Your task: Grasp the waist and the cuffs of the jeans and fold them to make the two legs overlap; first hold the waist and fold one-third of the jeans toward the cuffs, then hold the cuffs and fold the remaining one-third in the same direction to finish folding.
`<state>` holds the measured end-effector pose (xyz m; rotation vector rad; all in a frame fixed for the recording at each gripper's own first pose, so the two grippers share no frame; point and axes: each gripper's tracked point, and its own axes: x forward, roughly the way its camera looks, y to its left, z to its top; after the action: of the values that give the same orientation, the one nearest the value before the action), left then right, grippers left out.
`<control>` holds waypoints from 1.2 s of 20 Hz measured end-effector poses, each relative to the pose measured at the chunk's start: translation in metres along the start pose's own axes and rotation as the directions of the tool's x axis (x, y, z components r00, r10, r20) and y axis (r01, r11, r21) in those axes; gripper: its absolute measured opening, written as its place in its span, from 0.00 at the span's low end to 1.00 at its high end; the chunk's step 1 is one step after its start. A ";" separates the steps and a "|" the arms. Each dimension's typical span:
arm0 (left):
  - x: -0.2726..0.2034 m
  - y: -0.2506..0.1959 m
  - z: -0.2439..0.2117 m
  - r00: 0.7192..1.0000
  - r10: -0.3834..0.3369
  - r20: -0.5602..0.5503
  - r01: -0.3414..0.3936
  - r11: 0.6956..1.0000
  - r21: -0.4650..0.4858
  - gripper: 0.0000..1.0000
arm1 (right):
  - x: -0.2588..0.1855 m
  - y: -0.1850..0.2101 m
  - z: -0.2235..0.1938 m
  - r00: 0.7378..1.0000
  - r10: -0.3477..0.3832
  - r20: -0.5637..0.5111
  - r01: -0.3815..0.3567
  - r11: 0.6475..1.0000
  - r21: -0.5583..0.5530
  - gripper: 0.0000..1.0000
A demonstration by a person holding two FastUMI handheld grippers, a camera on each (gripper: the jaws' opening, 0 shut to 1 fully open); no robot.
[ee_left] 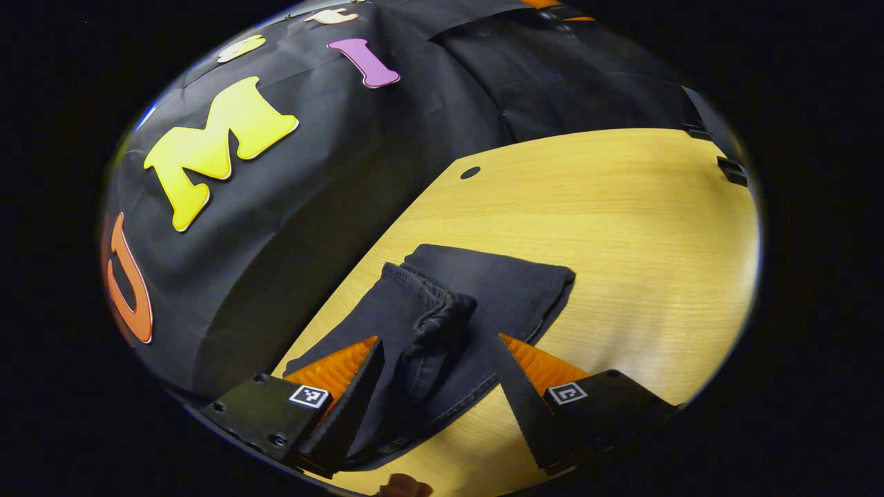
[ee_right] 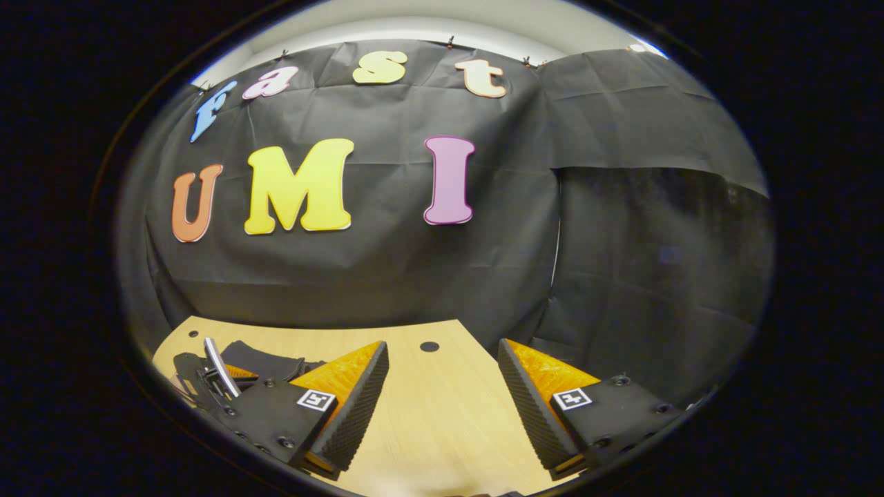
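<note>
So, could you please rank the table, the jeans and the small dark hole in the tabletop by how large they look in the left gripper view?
1. Table
2. Jeans, nearer the camera
3. Hole, smallest

No readable text apart from the wall's.

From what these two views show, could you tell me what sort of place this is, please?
Most likely a recording booth, not a home: black cloth hangs as walls around a bare wooden table, where dark jeans lie folded, with an open gripper over them.
</note>
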<state>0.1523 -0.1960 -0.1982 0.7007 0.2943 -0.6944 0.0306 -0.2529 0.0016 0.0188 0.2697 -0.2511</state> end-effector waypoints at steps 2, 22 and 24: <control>-0.009 -0.002 0.011 1.000 0.003 0.028 -0.001 0.998 -0.055 0.99 | 0.003 0.006 0.001 1.000 0.013 -0.001 -0.013 1.000 -0.001 0.99; -0.209 0.197 0.031 0.842 0.538 0.047 -0.390 0.666 -0.636 0.99 | 0.032 0.230 0.051 0.924 0.368 0.099 -0.373 0.927 0.035 0.97; -0.225 0.207 0.029 0.822 0.568 0.031 -0.403 0.620 -0.674 0.99 | 0.023 0.251 0.047 0.915 0.394 0.087 -0.398 0.916 0.045 0.96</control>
<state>0.1254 0.0080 0.0301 0.0005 0.0835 -0.1040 0.1267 -0.0176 0.0374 0.1239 0.1766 0.1452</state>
